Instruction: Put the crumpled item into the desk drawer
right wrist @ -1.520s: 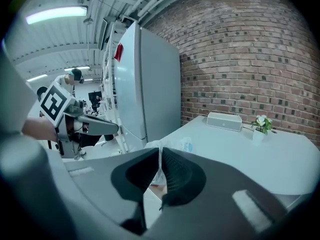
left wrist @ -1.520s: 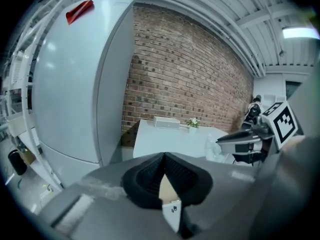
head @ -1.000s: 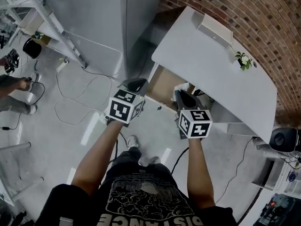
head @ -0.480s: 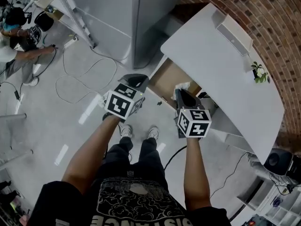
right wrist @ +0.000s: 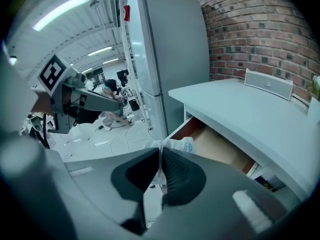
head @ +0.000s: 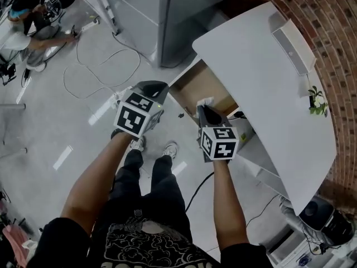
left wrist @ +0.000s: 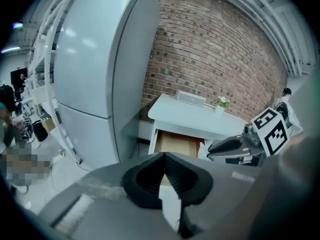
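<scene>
Crumpled wrapper (right wrist: 179, 145): right gripper (right wrist: 160, 151) is clenching it at the open drawer (right wrist: 215, 146); left gripper (left wrist: 164, 156) is hanging closed, empty.

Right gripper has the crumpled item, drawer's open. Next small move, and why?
Probably ease the right gripper a little forward and down over the open drawer before letting go. Its jaws are pinched on the crumpled item, which looks to sit near the drawer's front edge rather than well inside it.
</scene>
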The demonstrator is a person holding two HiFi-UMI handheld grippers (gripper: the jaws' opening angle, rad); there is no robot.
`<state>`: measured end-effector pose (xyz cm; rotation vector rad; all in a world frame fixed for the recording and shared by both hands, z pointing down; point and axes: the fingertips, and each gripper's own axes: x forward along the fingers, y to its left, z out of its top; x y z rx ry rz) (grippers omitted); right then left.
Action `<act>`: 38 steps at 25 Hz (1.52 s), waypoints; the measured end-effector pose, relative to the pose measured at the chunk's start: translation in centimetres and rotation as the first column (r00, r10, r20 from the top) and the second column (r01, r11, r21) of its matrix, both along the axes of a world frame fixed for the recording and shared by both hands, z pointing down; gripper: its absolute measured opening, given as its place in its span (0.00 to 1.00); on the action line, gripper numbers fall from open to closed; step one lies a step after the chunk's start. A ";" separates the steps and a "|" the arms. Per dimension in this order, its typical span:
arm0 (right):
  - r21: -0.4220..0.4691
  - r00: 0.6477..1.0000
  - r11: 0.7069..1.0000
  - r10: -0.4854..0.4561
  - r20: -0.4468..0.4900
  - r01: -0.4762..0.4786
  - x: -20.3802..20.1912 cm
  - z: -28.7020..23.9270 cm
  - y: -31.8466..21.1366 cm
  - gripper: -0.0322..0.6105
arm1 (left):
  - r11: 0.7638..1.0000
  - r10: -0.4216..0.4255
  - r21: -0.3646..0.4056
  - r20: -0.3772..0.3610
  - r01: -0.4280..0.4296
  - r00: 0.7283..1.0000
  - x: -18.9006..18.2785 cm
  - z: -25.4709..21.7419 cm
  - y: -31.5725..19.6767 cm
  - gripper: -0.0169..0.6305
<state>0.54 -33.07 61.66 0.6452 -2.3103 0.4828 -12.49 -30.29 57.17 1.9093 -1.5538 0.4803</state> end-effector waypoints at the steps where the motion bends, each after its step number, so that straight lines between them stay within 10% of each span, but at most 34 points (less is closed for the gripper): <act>1: -0.009 1.000 1.000 -0.010 -0.005 0.009 0.1 0.9 0.0 0.08 | 1.000 -0.003 -0.007 0.007 0.003 1.000 0.0 0.5 0.1 0.03; 38: -0.060 0.965 0.979 -0.202 -0.164 0.195 0.1 15.0 -3.5 0.09 | 0.987 -0.144 -0.068 -0.012 0.143 0.990 3.0 11.5 2.3 0.03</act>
